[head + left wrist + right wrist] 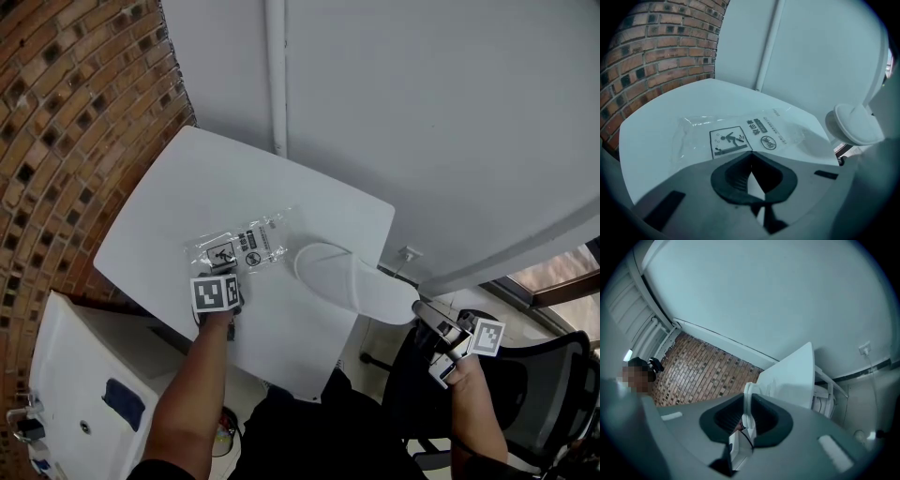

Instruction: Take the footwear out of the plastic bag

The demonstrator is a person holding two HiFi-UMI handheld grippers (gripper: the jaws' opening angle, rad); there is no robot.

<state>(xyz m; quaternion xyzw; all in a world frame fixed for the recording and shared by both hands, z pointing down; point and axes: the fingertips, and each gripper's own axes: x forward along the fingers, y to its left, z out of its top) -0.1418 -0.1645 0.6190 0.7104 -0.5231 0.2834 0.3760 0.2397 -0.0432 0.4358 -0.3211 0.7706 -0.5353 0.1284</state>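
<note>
A clear plastic bag [246, 246] with printed labels lies flat on the white table [159, 216]. My left gripper [227, 274] is at the bag's near edge, jaws shut on it [751, 154]; the bag [736, 136] spreads out just ahead of them. A white slipper [349, 279] lies outside the bag, to its right, and reaches past the table's right edge. My right gripper [422, 311] is shut on the slipper's outer end, and the white rim [748, 408] shows between its pads. The slipper [855, 124] also shows at the right of the left gripper view.
A brick wall [66, 112] runs along the left and a white wall with a pipe [276, 75] stands behind the table. A white box-like unit [84, 394] sits at the lower left. A black office chair [548, 394] stands at the lower right.
</note>
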